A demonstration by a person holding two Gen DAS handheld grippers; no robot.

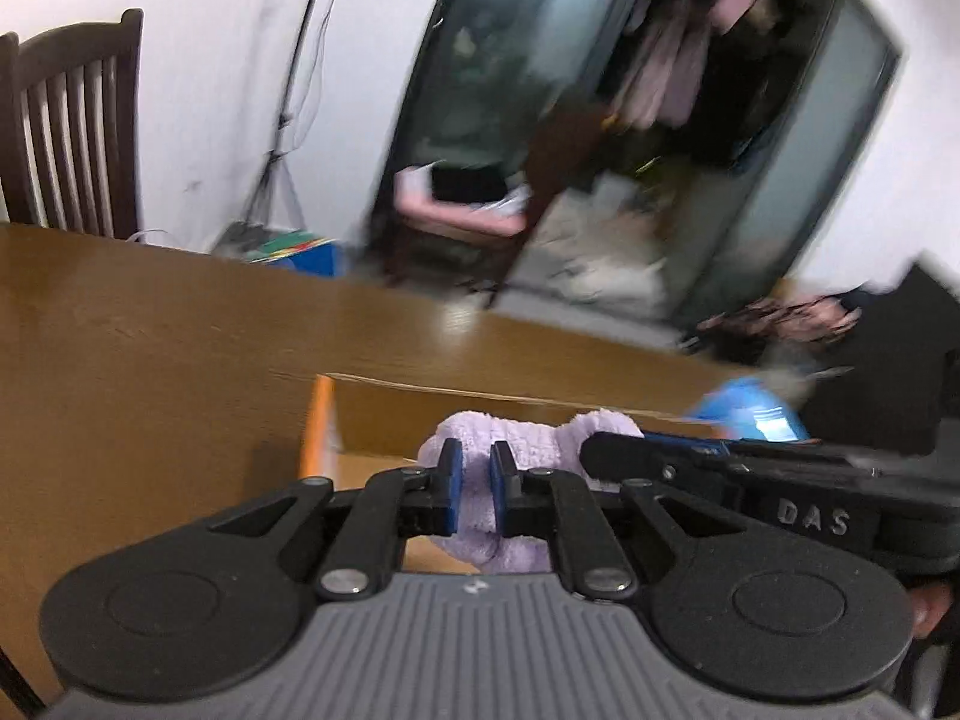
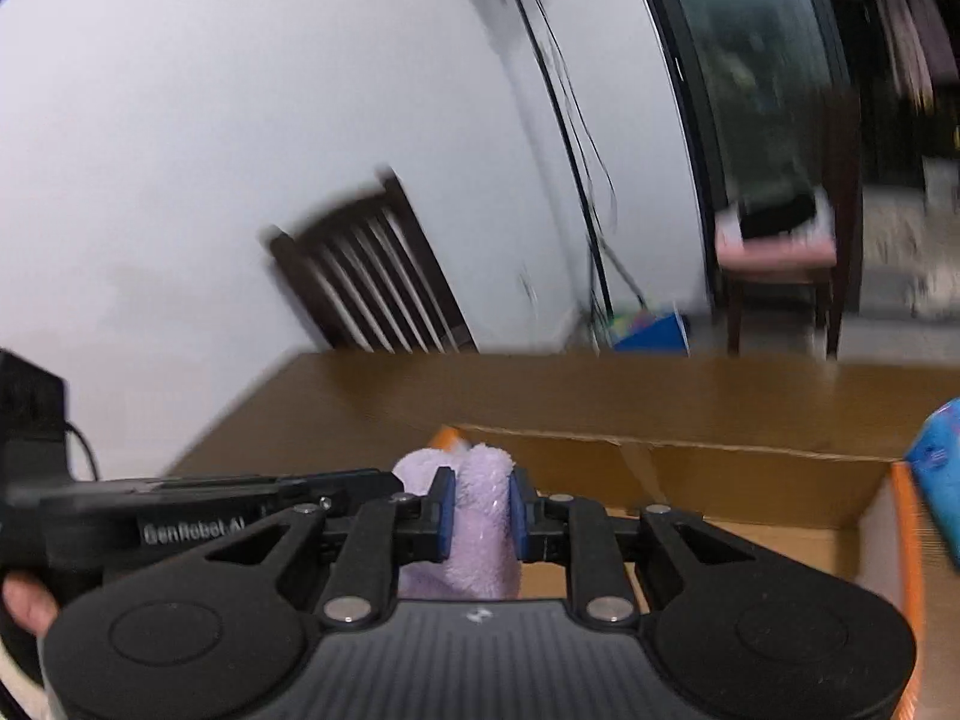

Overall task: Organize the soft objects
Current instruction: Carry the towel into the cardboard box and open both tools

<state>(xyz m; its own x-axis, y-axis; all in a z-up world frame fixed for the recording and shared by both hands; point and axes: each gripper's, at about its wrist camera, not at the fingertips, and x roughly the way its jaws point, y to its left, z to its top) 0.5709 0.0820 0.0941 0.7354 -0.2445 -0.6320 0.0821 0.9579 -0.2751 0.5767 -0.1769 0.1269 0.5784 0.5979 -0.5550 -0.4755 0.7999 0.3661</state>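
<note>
While held over the open cardboard box (image 1: 366, 420), lavender fleece cloth (image 1: 480, 504) pinched from two sides. Left gripper (image 1: 475, 495): blue pads (image 1: 454, 495) pressed together on a fold of the cloth. Right gripper (image 2: 482, 516): jaws likewise clamped on the cloth's other bunched end, pads (image 2: 445, 516) sunk into the pile. Cloth above the box's interior, apparently clear of its floor, though blur leaves that uncertain. Box resting on the brown wooden table (image 1: 120, 324), orange edging along one wall. Blue packet (image 2: 939, 468) just beside the box's right wall. Dark slatted chair (image 2: 372, 276) at the table's far side, against the white wall.
</note>
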